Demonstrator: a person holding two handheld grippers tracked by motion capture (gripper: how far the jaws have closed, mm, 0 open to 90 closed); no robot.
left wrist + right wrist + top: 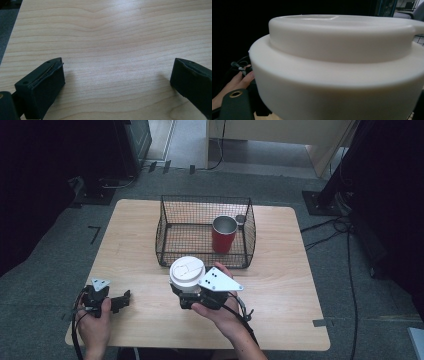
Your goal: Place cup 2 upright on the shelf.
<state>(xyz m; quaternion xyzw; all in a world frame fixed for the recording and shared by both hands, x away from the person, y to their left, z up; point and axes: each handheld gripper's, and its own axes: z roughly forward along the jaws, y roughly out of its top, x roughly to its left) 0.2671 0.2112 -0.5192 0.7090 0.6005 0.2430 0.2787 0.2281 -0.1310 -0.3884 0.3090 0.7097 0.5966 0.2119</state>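
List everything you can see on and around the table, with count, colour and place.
Table: one, light wood, centre of the high view.
Wire basket: one, black, on the table's far half.
Red cup: one, red with metal rim, upright inside the basket, right side.
White cup: one, white lidded, just in front of the basket, held in the right tongs.
Left tongs: one, black, open over bare wood, near-left of the table.
Right tongs: one, black, shut on the white cup.

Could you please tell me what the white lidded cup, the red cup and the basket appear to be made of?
White lidded cup: lid looks like matte moulded plastic, smooth and opaque. Red cup: probably metal, given its shiny silvery rim and inside under a red coat. Basket: thin dark wire mesh, see-through grid.
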